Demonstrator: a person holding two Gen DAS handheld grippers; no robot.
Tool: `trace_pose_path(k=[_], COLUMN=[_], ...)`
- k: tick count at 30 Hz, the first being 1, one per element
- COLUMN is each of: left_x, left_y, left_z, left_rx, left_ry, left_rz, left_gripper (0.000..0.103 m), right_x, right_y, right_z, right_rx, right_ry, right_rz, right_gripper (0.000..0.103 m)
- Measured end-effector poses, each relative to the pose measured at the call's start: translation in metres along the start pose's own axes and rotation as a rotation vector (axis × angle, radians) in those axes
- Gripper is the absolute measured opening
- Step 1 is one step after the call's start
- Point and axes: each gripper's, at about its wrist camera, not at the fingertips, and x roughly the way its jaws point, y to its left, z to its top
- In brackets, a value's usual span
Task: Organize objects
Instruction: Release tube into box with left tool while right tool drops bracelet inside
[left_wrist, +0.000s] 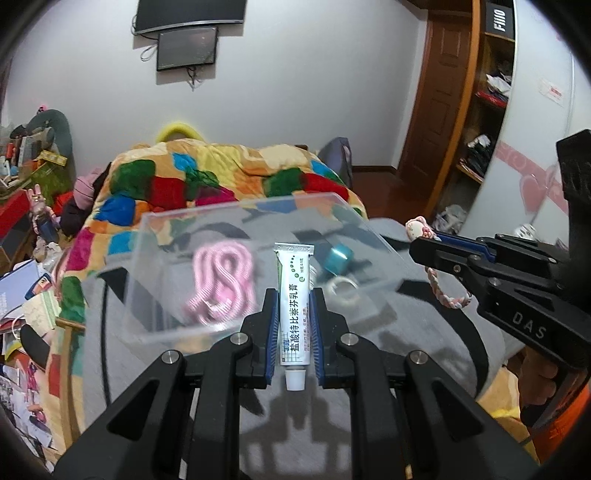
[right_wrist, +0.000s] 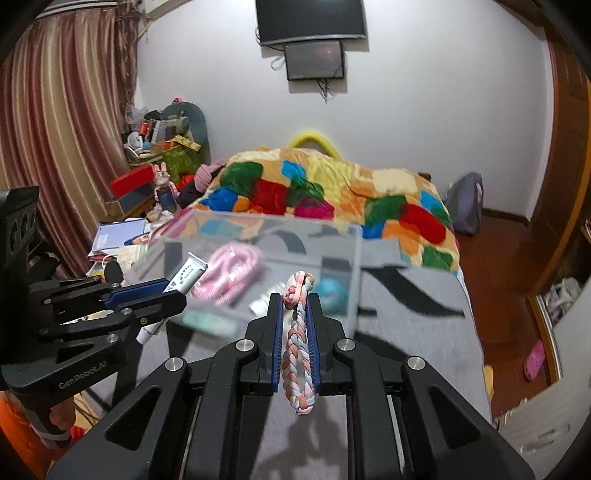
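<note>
My left gripper (left_wrist: 293, 295) is shut on a white ointment tube (left_wrist: 293, 306) with its cap toward the camera, held just in front of a clear plastic box (left_wrist: 177, 229). My right gripper (right_wrist: 297, 299) is shut on a braided pink, white and blue bracelet (right_wrist: 297, 354) with a small charm at its top. The box (right_wrist: 354, 266) sits on a grey blanket and holds a coiled pink cable (left_wrist: 221, 284), a teal roll (left_wrist: 338, 258) and a white ring (left_wrist: 343, 290). The right gripper (left_wrist: 436, 251) shows at the right of the left wrist view; the left gripper (right_wrist: 173, 291) shows at the left of the right wrist view.
The grey blanket (right_wrist: 406, 325) covers the near end of a bed with a colourful quilt (right_wrist: 332, 184). A cluttered bedside pile (right_wrist: 155, 147) and papers lie at the left. Shelves and a wooden door (left_wrist: 443, 92) stand at the right. Monitors hang on the far wall.
</note>
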Motion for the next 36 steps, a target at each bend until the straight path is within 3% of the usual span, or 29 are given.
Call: trace_pose_path(k=[8,21,26,32,34,36], left_x=[0.022,0.062,0.056,0.032,0.023,0.013], left_y=[0.029,0.037,0.032,0.03,0.032,0.033], left_z=[0.022,0.022,0.02,0.018,0.017,0.014], left_rx=[-0.037,-0.056,-0.036,-0.017,-0.025,-0.033], left_ry=[0.024,0.123,0.11,0.063,0.044,0.023], left_rz=[0.042,0.017,0.026,0.05,0.052,0.052], left_gripper=[0.016,0.016,0.016,0.016,0.023,0.03], right_x=[0.034,0.107,0.103,0.074,0.062,0.049], right_y=[0.018,0.018,0.014,0.008,0.007,0.008], right_z=[0.027,0.017,0.015,0.019,0.02,0.018], right_rx=[-0.048,-0.055,-0.06,-0.041,-0.039,-0.041], right_ry=[-0.002,0.184,0.192,0.137,0.115,0.091], right_rz=[0.0,0.028,0.032,0.049,0.055,0.063], right_gripper=[0.011,0.013,0.02,0.021,0.022,0.032])
